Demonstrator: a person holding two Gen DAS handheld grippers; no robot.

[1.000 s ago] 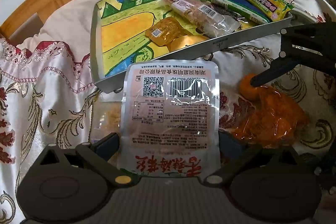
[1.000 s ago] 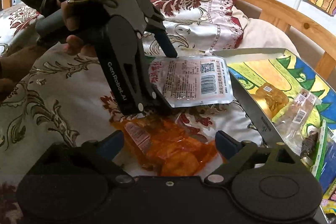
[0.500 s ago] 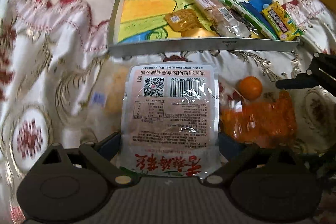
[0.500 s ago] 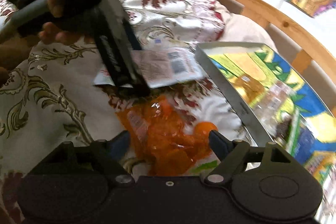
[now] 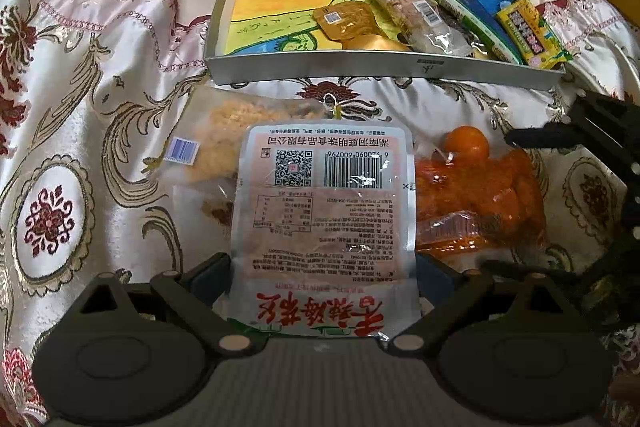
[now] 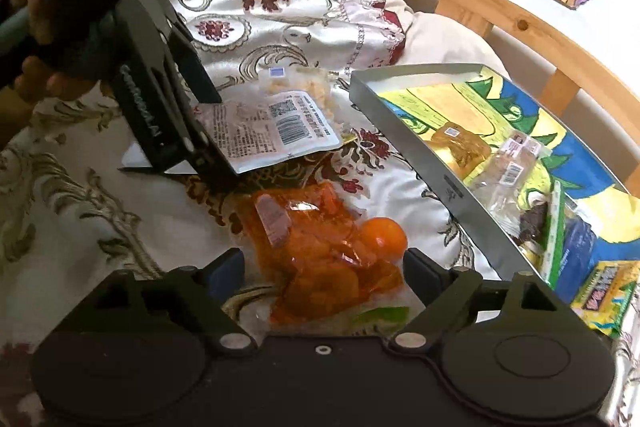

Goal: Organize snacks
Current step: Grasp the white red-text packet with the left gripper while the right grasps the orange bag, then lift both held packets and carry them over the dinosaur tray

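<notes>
My left gripper (image 5: 322,267) is shut on a pink and silver snack packet (image 5: 324,203), gripping it across its width, barcode side up. The right wrist view shows that packet (image 6: 276,131) held just above the bedspread. An orange bag of snacks (image 6: 320,247) lies on the cloth with a small round orange (image 6: 382,235) beside it. My right gripper (image 6: 324,267) straddles this bag; its jaws are opening and the pads stand clear of it. The painted metal tray (image 5: 360,67) sits behind, holding several snacks.
A clear bag of yellow crumbly snack (image 5: 240,131) lies under the held packet's far end. In the tray, an amber packet (image 5: 344,21), a long clear bar (image 5: 408,11) and a yellow packet (image 5: 528,33) crowd its right side. A wooden bed rail (image 6: 520,23) runs behind.
The left gripper rolled level and drew back slightly with the packet, uncovering the clear yellow bag. The right gripper's view swung toward the tray, keeping the orange bag between its fingers.
</notes>
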